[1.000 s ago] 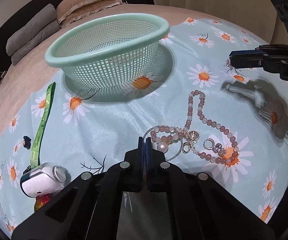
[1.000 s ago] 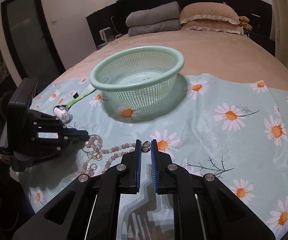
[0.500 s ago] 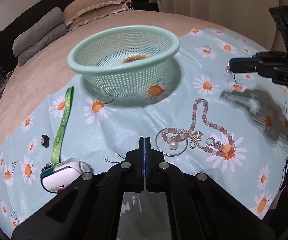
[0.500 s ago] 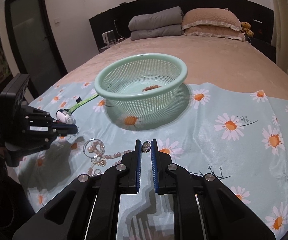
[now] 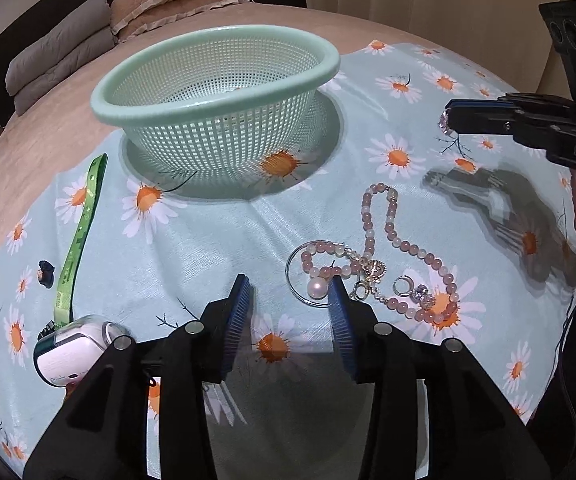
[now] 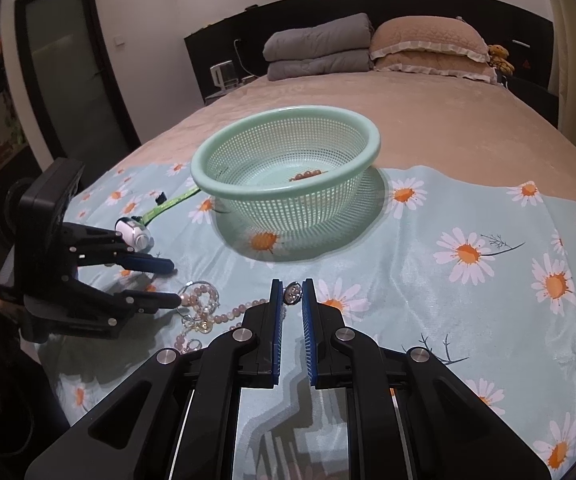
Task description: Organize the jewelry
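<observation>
Underneath everything lay a pale blue daisy-print cloth spread over a tan bedspread; folded grey quilts and frilled pillows sat by the dark headboard; a mint mesh basket stood on the cloth with a beaded bracelet inside; the left gripper hung with jaws apart just beside the tangled pink bead necklace and pearl hoop; the right gripper was clamped on a small jewelled ring; a green lanyard and white device lay nearby.
</observation>
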The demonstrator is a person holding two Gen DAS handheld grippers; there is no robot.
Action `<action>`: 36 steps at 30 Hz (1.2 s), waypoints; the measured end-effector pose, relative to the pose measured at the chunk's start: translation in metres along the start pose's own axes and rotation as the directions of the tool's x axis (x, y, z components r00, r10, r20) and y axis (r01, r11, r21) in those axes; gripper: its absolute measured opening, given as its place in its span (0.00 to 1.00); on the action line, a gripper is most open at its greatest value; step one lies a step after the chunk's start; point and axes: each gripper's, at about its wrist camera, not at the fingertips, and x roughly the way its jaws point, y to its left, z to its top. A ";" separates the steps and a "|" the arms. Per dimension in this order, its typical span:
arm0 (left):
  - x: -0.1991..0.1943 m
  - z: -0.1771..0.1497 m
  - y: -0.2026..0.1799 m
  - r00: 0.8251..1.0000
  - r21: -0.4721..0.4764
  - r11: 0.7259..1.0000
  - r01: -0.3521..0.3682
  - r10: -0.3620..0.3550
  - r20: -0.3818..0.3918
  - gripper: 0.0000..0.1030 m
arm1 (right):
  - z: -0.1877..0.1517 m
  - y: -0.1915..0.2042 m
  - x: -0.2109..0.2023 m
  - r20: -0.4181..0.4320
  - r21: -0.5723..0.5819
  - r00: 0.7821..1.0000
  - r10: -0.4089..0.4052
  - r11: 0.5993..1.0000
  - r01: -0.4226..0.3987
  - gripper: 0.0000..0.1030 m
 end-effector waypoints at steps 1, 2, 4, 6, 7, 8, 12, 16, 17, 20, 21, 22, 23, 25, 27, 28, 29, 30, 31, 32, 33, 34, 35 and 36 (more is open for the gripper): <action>0.004 0.002 0.002 1.000 -0.023 1.000 0.008 -0.008 -0.010 0.41 | -0.001 -0.001 0.000 -0.002 0.011 1.000 0.009 1.000 -0.009 0.09; 0.006 0.004 0.004 1.000 -0.040 0.999 0.014 -0.014 -0.011 0.41 | -0.001 -0.002 0.001 -0.005 0.013 1.000 0.008 1.000 -0.008 0.09; 0.007 0.006 0.004 1.000 -0.041 0.999 0.017 -0.017 -0.010 0.38 | -0.001 -0.001 0.000 -0.003 0.001 1.000 -0.003 1.000 0.003 0.09; 0.008 0.007 0.009 0.998 -0.084 0.995 0.053 -0.054 -0.011 0.32 | 0.000 -0.004 -0.001 0.002 0.017 1.000 0.024 1.000 -0.024 0.09; 0.007 0.007 0.014 0.997 -0.116 0.990 0.078 -0.079 -0.008 0.30 | 0.000 -0.004 0.000 0.000 0.021 1.000 0.029 0.999 -0.029 0.09; 0.005 0.007 0.018 0.995 -0.139 0.985 0.102 -0.103 0.001 0.30 | 0.000 -0.004 0.000 0.000 0.017 1.000 0.022 1.000 -0.022 0.09; 0.004 0.006 0.027 0.997 -0.142 0.987 0.077 -0.076 0.008 0.29 | 0.001 -0.004 -0.002 0.004 0.001 1.000 0.009 1.000 -0.009 0.09; 0.009 0.011 0.024 0.998 -0.132 0.990 0.058 -0.059 -0.001 0.29 | 0.002 -0.006 -0.005 0.013 0.001 1.000 0.013 1.000 -0.013 0.09; 0.010 0.012 0.018 1.000 -0.092 0.995 0.026 -0.027 -0.011 0.29 | 0.003 -0.006 -0.006 0.016 -0.004 1.000 0.007 1.000 -0.007 0.09; 0.020 0.015 -0.004 0.996 0.038 0.997 -0.073 0.074 -0.050 0.27 | 0.005 -0.008 -0.010 0.027 -0.009 1.000 -0.001 1.000 0.002 0.09; 0.023 0.016 -0.012 0.993 0.069 0.993 -0.101 0.104 -0.049 0.20 | 0.005 -0.009 -0.012 0.029 -0.008 1.000 -0.004 1.000 0.004 0.09; 0.026 0.017 -0.018 0.993 0.080 0.991 -0.105 0.110 -0.053 0.14 | 0.006 -0.010 -0.012 0.030 -0.004 1.000 -0.007 1.000 0.007 0.09; 0.028 0.017 -0.026 0.991 0.101 0.988 -0.115 0.121 -0.054 0.03 | 0.007 -0.012 -0.013 0.032 0.002 0.999 -0.008 1.000 0.008 0.09; 0.030 0.016 -0.042 0.979 0.198 0.963 -0.185 0.198 -0.044 0.01 | 0.007 -0.014 -0.013 0.031 0.007 0.999 -0.013 1.000 0.013 0.09; 0.033 0.013 -0.056 0.962 0.287 0.924 -0.253 0.271 -0.023 0.02 | 0.008 -0.014 -0.013 0.028 0.000 0.999 -0.020 1.000 0.020 0.09; 0.034 0.012 -0.060 0.955 0.308 0.910 -0.278 0.296 -0.011 0.02 | 0.008 -0.013 -0.012 0.023 -0.008 0.999 -0.027 1.000 0.027 0.09; 0.035 0.011 -0.063 0.951 0.318 0.901 -0.294 0.310 0.001 0.02 | 0.008 -0.011 -0.012 0.018 -0.023 0.999 -0.039 0.999 0.039 0.09; 0.033 0.011 -0.063 0.950 0.319 0.900 -0.298 0.311 0.009 0.02 | 0.009 -0.009 -0.012 0.016 -0.033 0.999 -0.048 0.998 0.048 0.09; 0.030 0.011 -0.059 0.954 0.305 0.908 -0.287 0.299 0.007 0.02 | 0.010 -0.008 -0.012 0.016 -0.038 0.999 -0.052 0.998 0.053 0.09; 0.021 0.008 -0.049 0.957 0.282 0.918 -0.279 0.290 0.003 0.02 | 0.011 -0.007 -0.013 0.019 -0.041 0.998 -0.053 0.998 0.053 0.09; 0.014 0.009 -0.041 0.954 0.257 0.921 -0.293 0.300 0.012 0.02 | 0.013 -0.005 -0.014 0.023 -0.044 0.998 -0.052 0.998 0.053 0.09; 0.007 0.009 -0.033 0.949 0.237 0.920 -0.312 0.316 0.023 0.02 | 0.014 -0.003 -0.016 0.029 -0.049 0.998 -0.053 0.997 0.054 0.09; -0.003 0.006 -0.024 0.942 0.216 0.918 -0.333 0.333 0.035 0.02 | 0.015 -0.001 -0.018 0.037 -0.053 0.998 -0.052 0.997 0.054 0.09; -0.011 0.007 -0.018 0.934 0.195 0.914 -0.356 0.354 0.050 0.02 | 0.016 0.001 -0.021 0.047 -0.057 0.998 -0.052 0.997 0.054 0.09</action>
